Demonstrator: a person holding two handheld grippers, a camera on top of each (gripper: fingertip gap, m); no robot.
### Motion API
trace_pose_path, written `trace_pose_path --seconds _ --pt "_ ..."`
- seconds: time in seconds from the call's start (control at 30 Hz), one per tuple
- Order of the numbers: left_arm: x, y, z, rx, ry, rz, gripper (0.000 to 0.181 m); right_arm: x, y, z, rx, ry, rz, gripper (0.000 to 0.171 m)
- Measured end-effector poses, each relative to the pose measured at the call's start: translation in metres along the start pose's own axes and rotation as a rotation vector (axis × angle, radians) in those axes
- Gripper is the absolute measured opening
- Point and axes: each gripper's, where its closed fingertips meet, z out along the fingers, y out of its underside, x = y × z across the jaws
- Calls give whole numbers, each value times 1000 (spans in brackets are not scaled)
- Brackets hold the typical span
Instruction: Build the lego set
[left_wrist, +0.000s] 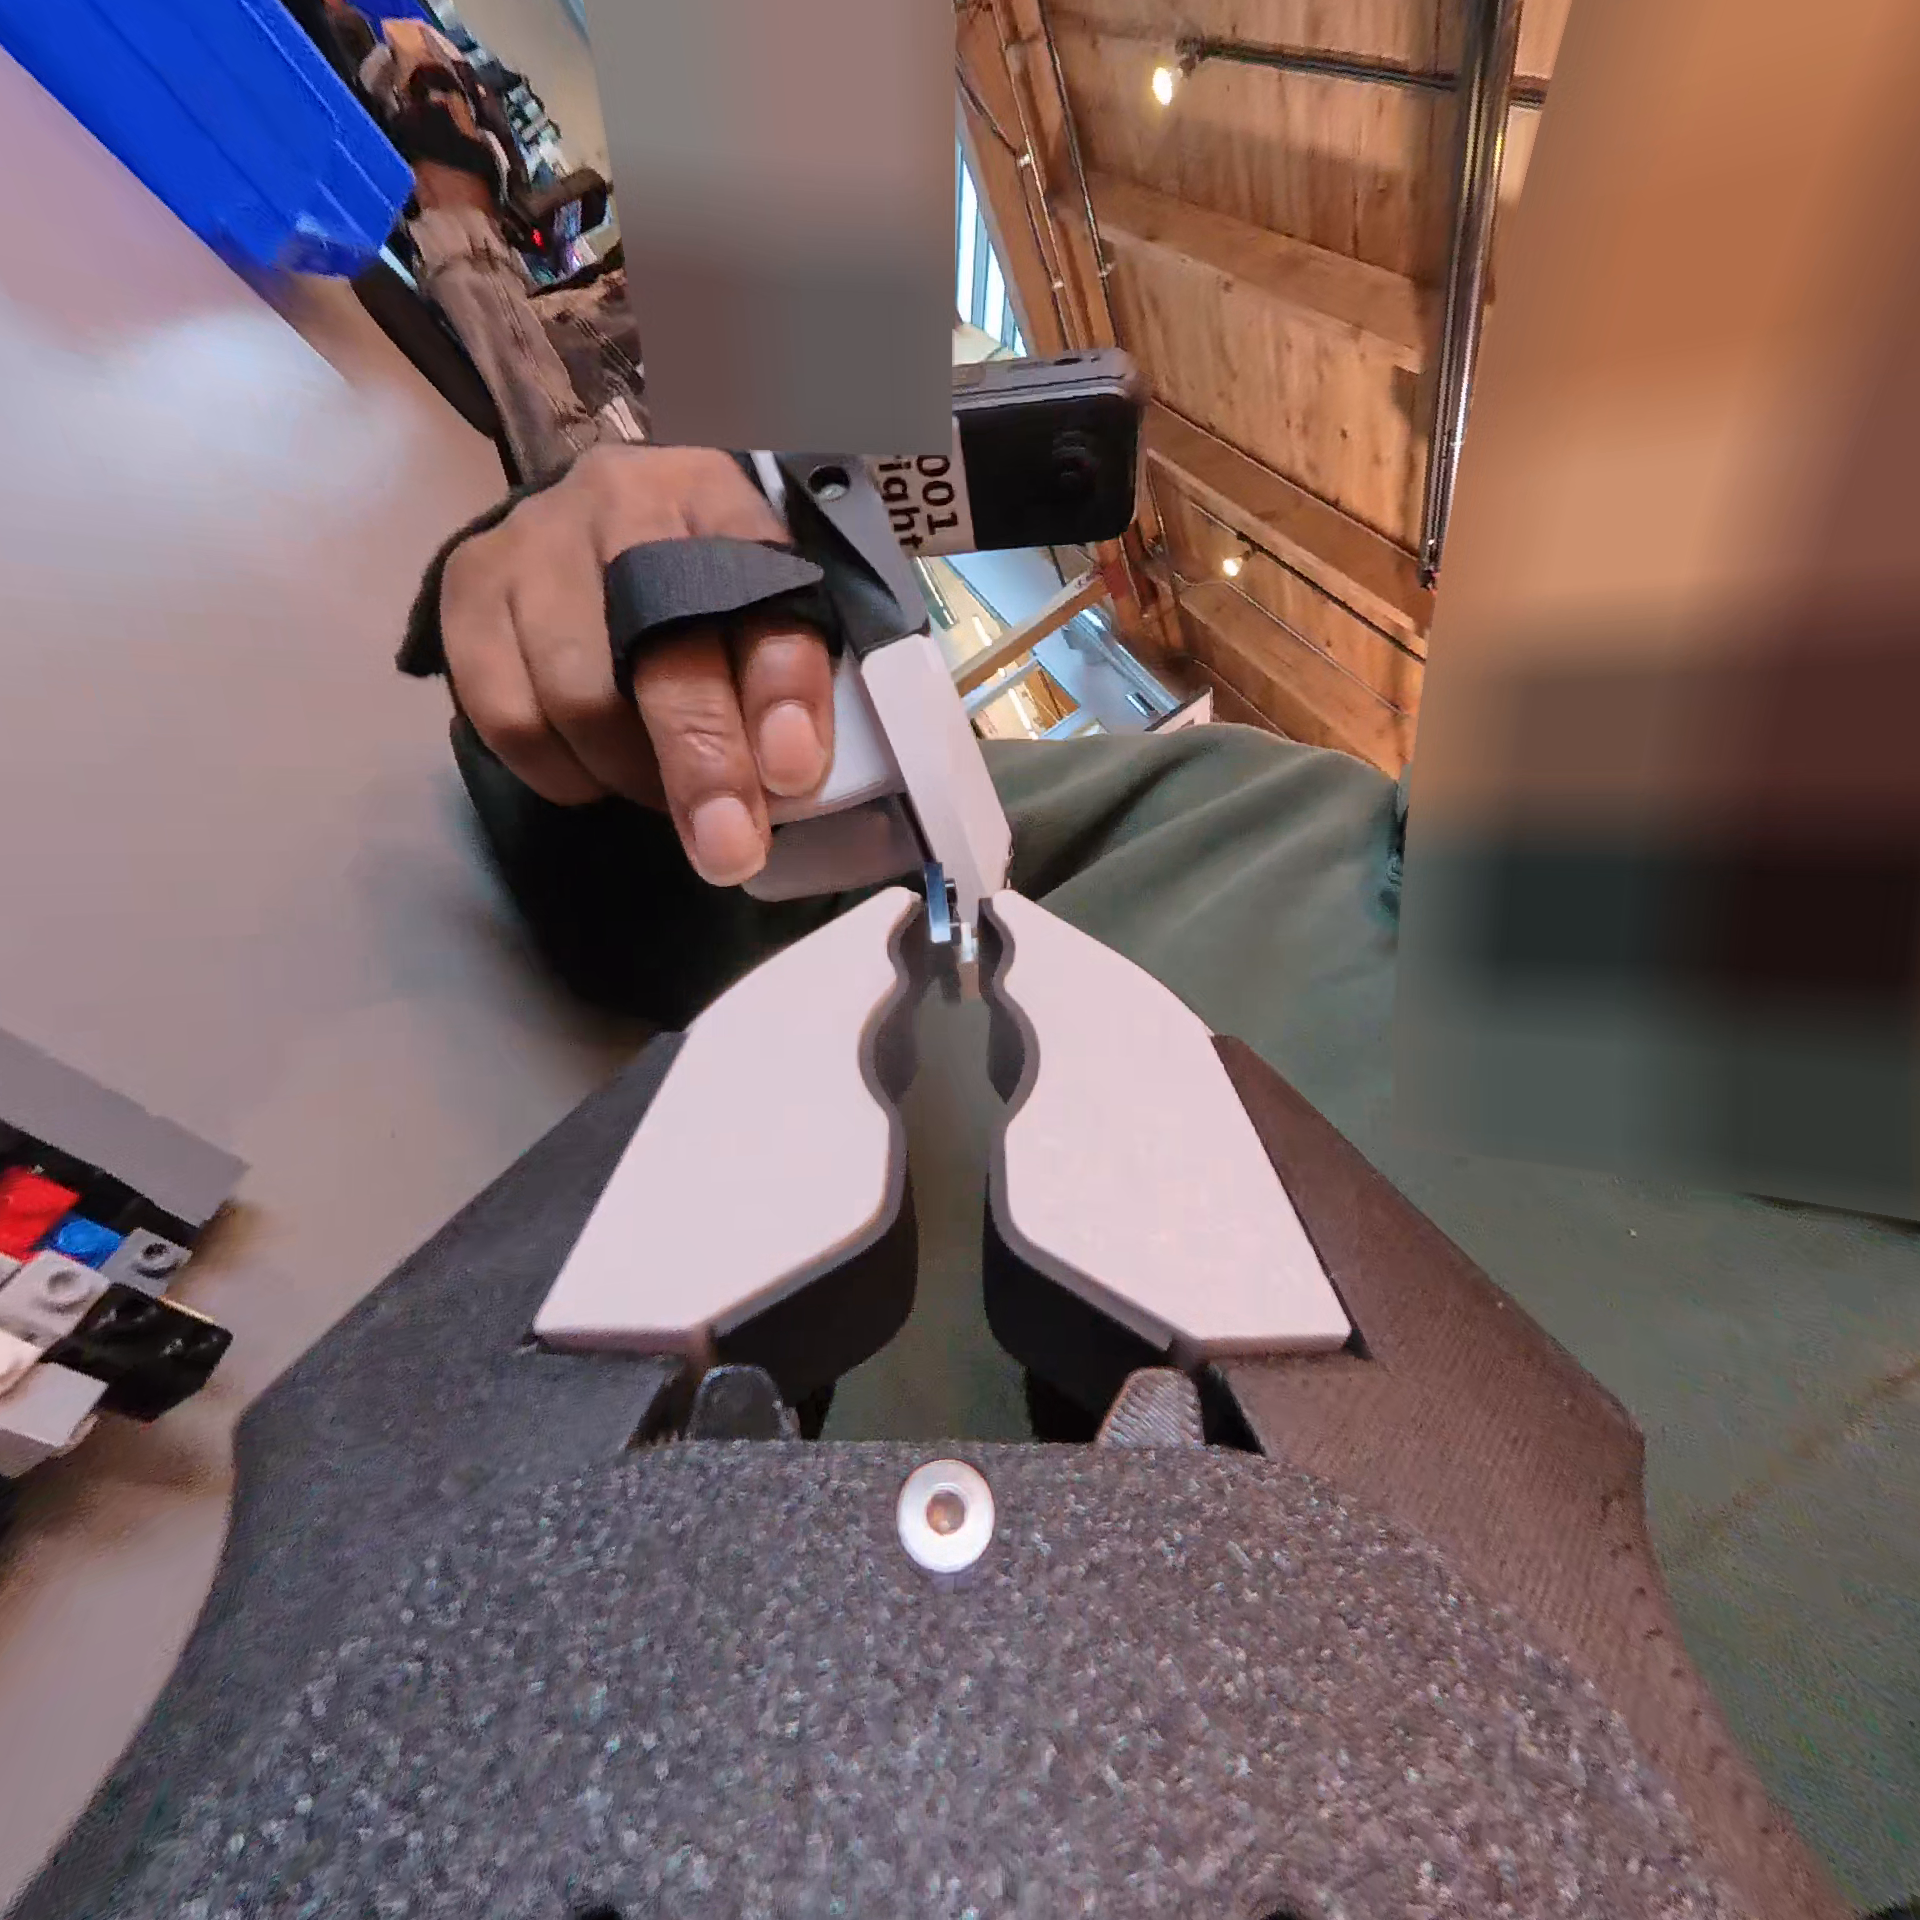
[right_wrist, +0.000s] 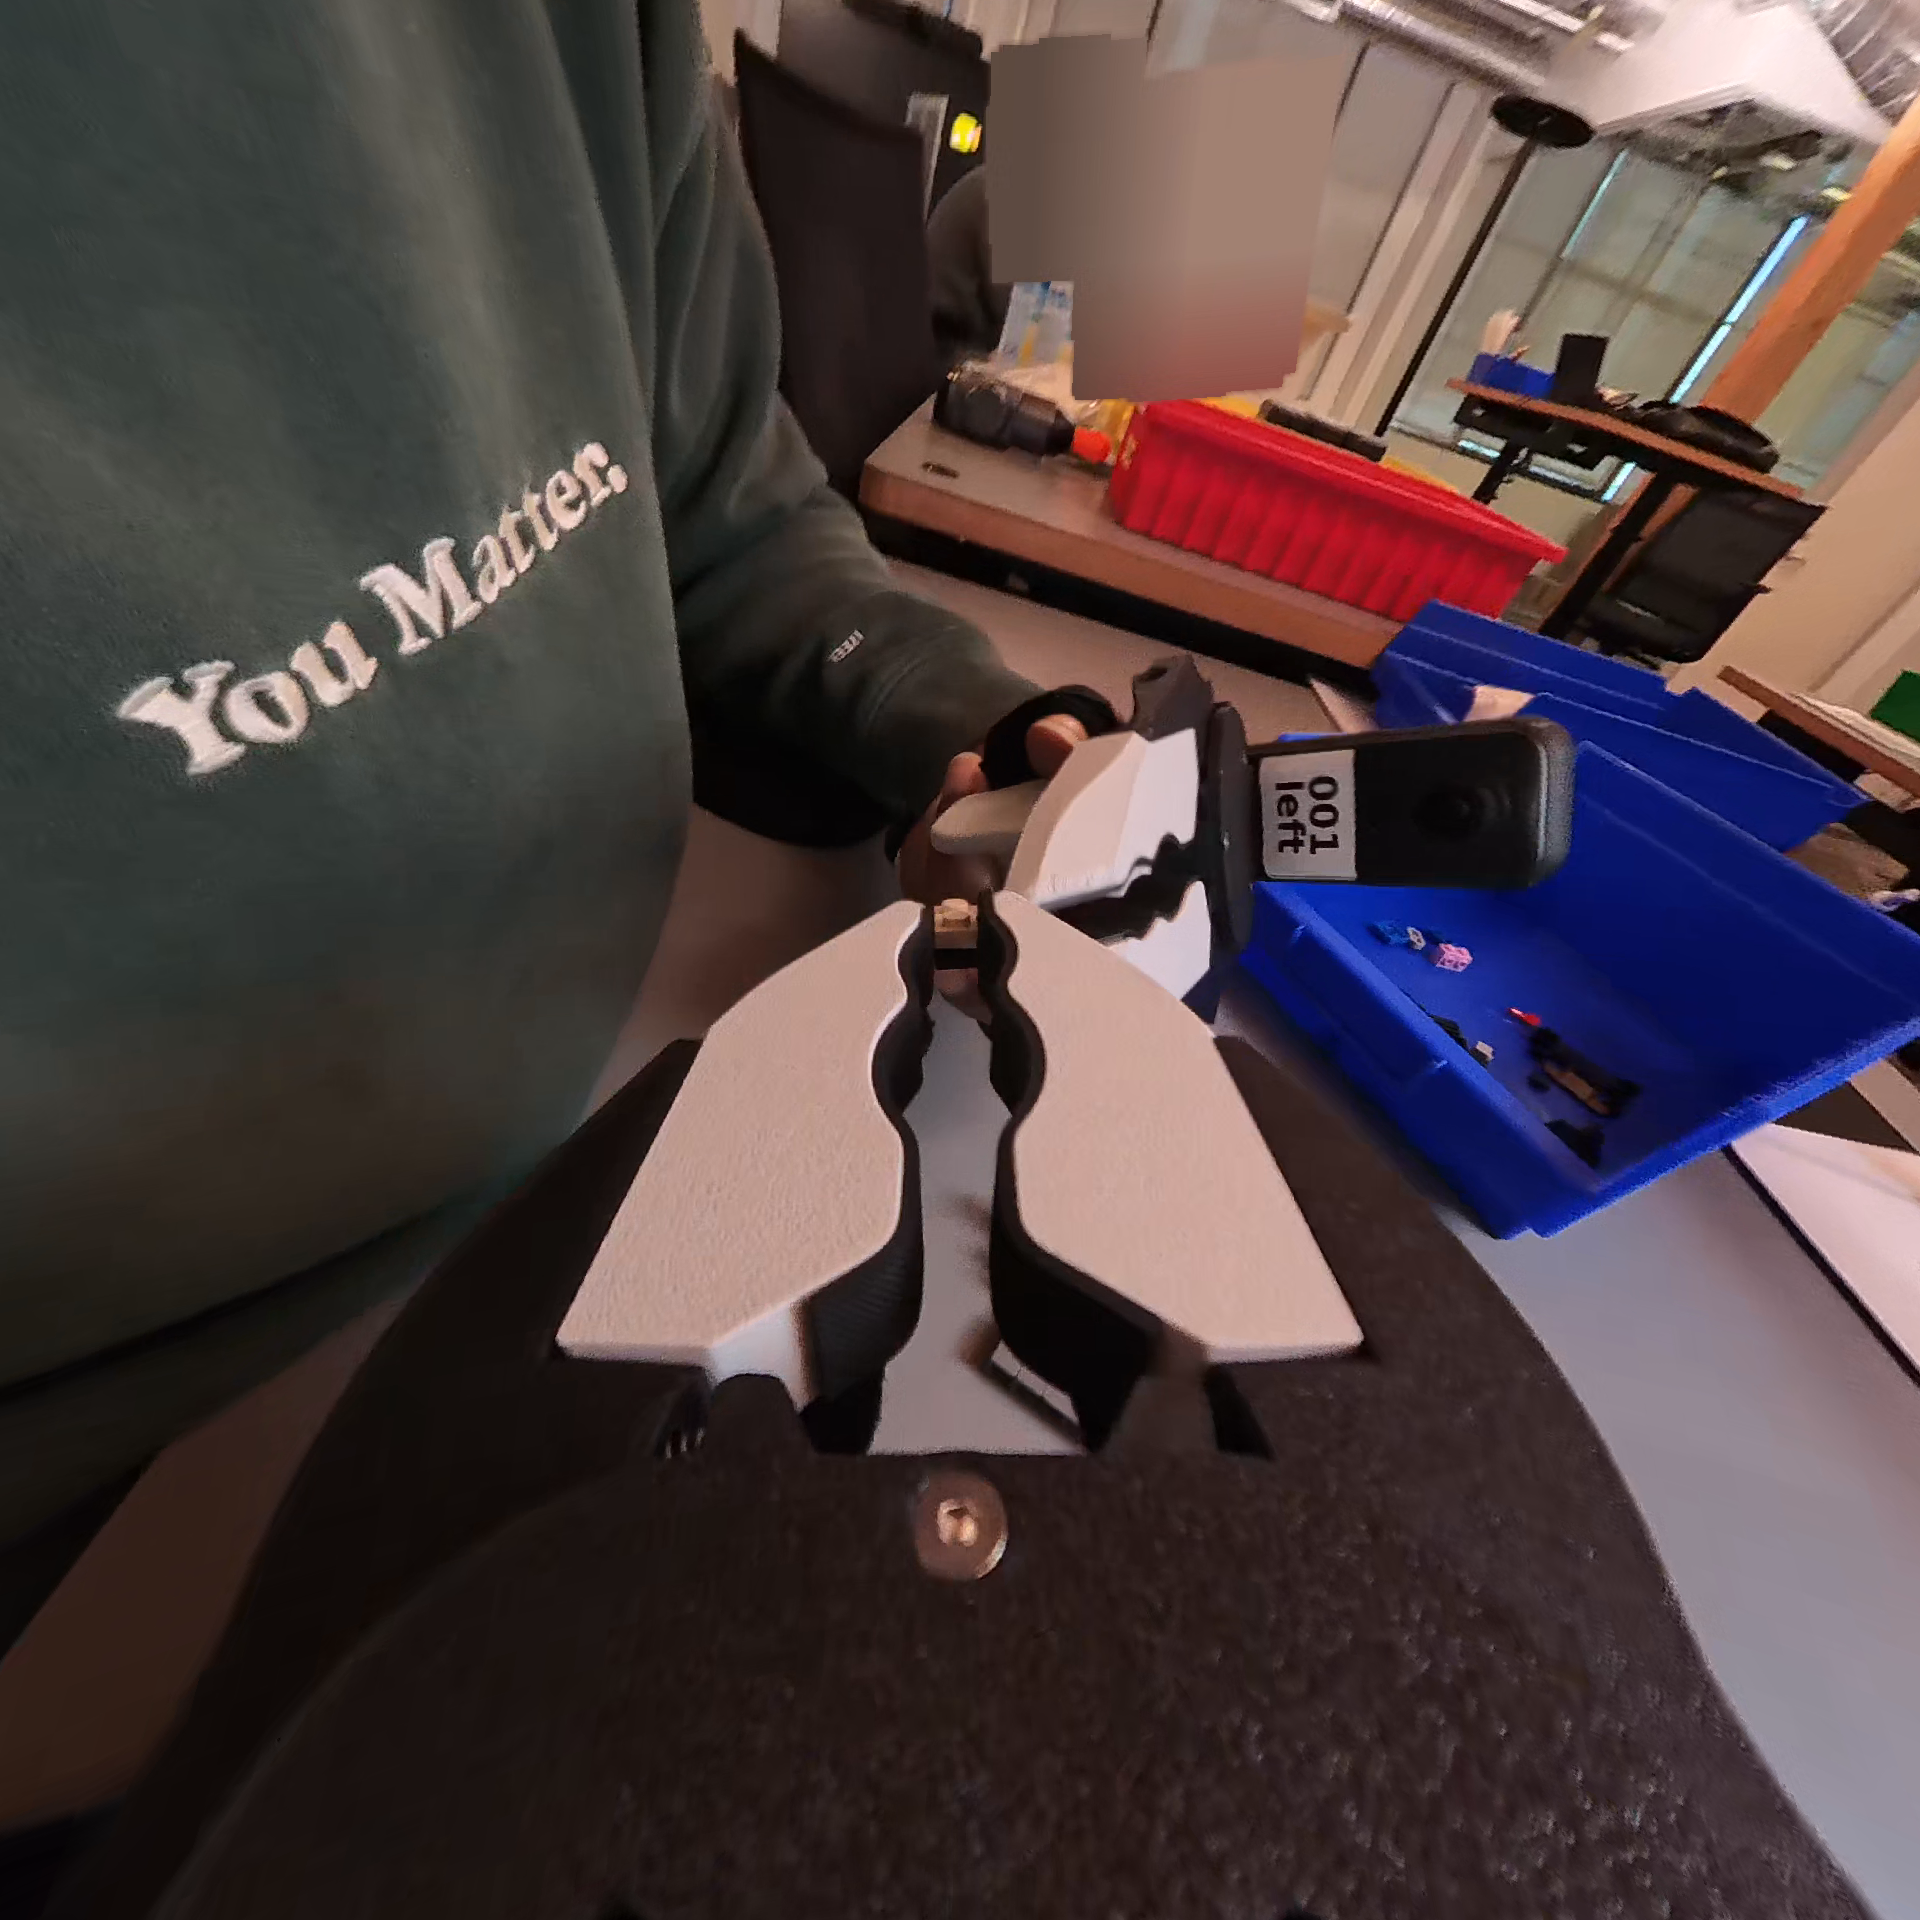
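Both grippers share one build: pale grey matte fingers with wavy, scalloped inner edges over black ribbed pads, seated in a coarse-grained black housing with a single silver screw at centre. The left gripper (left_wrist: 951, 914) has its tips nearly together, pinching a small dark blue piece (left_wrist: 940, 909) with a pale bit just beside it; the piece sits right at the fingertips, and the fingers (left_wrist: 935, 748) of the other gripper come down from above to meet the same spot. The right gripper (right_wrist: 956, 925) is likewise drawn in at the tips, nipping a small tan brick (right_wrist: 954, 923), squarish, with one round stud on top and a darker layer under it (whether that is a second piece I cannot tell). Both pinched pieces are held in the air in front of a person's green sweatshirt (right_wrist: 312, 364), which is soft knit with white embroidered lettering. A hand (left_wrist: 623, 665) with a black strap over the fingers grips the right tool's handle, and a black camera block (left_wrist: 1049, 457) with a white label is mounted on it. At the lower left of the left wrist view lies a cluster of studded bricks (left_wrist: 73, 1299) in grey, black, red and blue on the smooth grey table (left_wrist: 208, 727). In the right wrist view a blue plastic bin (right_wrist: 1662, 1039) sits on the table just beyond the grippers with a few small loose pieces on its floor, and a ribbed red bin (right_wrist: 1309, 509) stands well apart on another table.
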Motion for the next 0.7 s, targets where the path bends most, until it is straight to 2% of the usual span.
trace_pose_path --seconds 0.17,0.3,0.4,0.5,0.7 --pt "-9 2 3 0 -41 -7 6 -1 9 -5 -69 -6 -17 8" --pt "-35 -23 -11 176 -182 -43 5 33 34 -13 -200 211 8 10" --pt "-53 -36 -27 284 -321 -37 5 47 48 -11 -304 325 10 23" --pt "-60 -45 -37 366 -394 -46 5 65 59 -10 -397 472 -28 23" --pt "-67 -51 -47 461 -475 -63 6 78 69 -5 -532 612 -120 17"
